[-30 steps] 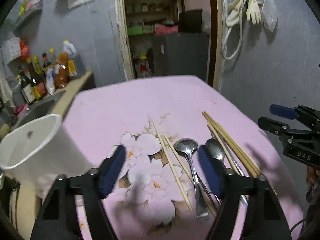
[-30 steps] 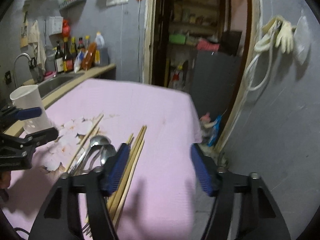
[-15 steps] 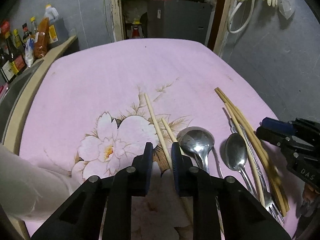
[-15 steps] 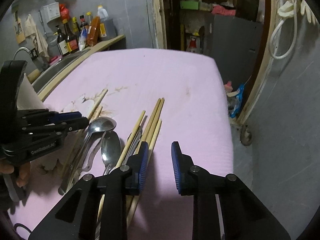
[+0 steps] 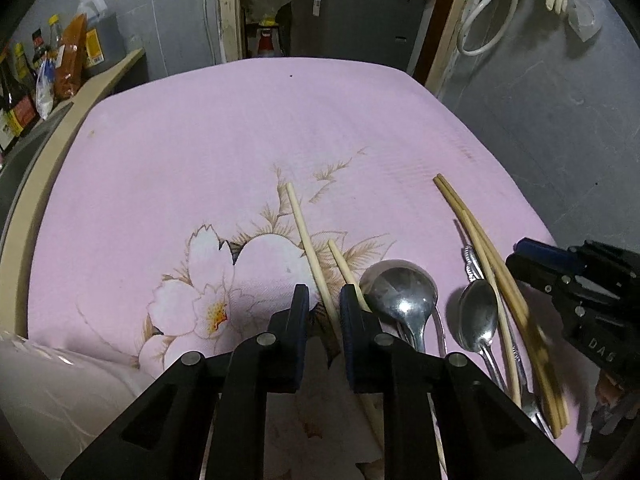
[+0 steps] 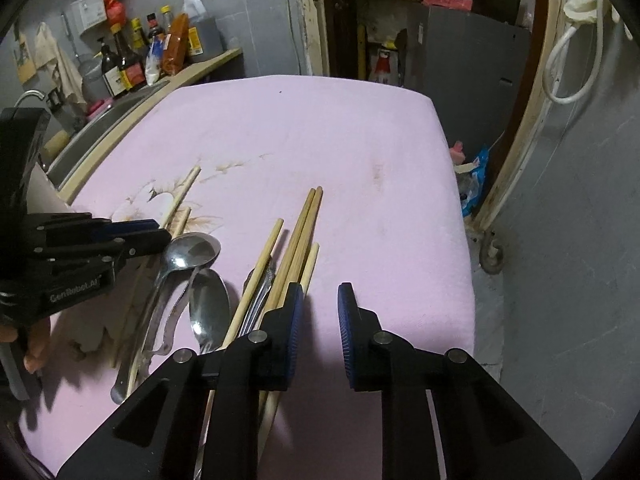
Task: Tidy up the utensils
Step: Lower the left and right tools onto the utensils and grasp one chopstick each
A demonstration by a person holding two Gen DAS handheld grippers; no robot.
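Note:
Utensils lie loose on a pink flowered cloth (image 5: pixel 240 140). My left gripper (image 5: pixel 323 292) hovers low over two pale chopsticks (image 5: pixel 306 240); one runs through the narrow gap between its pads, which do not press on it. To its right lie a large spoon (image 5: pixel 400 292), a small spoon (image 5: pixel 478 316) and darker chopsticks (image 5: pixel 480 240). My right gripper (image 6: pixel 320 288) is closing on nothing, its left finger (image 6: pixel 294 312) beside the darker chopsticks (image 6: pixel 304 224). A white cup (image 5: pixel 52 392) stands at the lower left.
Bottles (image 6: pixel 128 64) and a sink line a counter along the cloth's left side. The table's right edge (image 6: pixel 460 216) drops to the floor beside a grey wall. A doorway with a grey cabinet (image 6: pixel 472 80) is behind the table.
Both grippers went from wide open to a narrow gap and tipped down closer to the utensils. The white cup slid toward the lower left corner of the left wrist view.

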